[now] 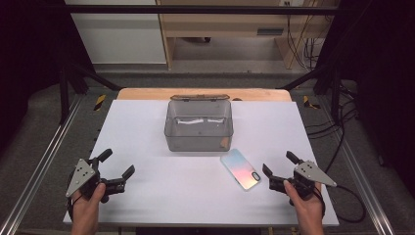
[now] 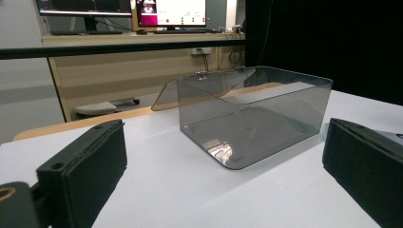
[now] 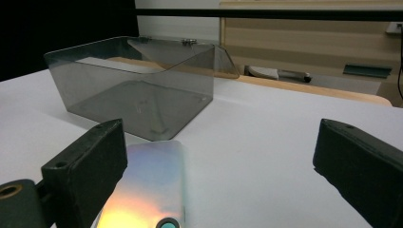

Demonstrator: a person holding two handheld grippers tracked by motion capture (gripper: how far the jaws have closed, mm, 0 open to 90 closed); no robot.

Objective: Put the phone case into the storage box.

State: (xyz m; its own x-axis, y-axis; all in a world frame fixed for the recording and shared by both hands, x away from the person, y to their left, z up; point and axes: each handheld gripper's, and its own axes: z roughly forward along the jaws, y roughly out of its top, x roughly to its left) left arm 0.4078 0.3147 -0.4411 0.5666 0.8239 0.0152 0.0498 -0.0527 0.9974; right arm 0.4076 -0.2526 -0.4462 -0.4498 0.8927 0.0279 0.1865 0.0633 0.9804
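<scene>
Approaching is judged to be the step in hand: both grippers are held low over the near edge of the white bench (image 1: 147,196), and nothing has yet been grasped. The right gripper (image 1: 277,170) is shown with its jaws spread wide and empty; in the right gripper view the iridescent phone (image 3: 147,185) lies flat just ahead of them, partly behind the left jaw, and no contact can be made out. The left gripper (image 1: 115,163) is likewise wide open and empty, with bare bench between its jaws. Farther off, the smoky transparent box (image 1: 198,126) stands mid-bench with its hinged lid (image 1: 199,97) thrown back. For the next move, the right jaws would have to be brought down astride the phone's long edges and closed, its thinness on the bench calling for care.
</scene>
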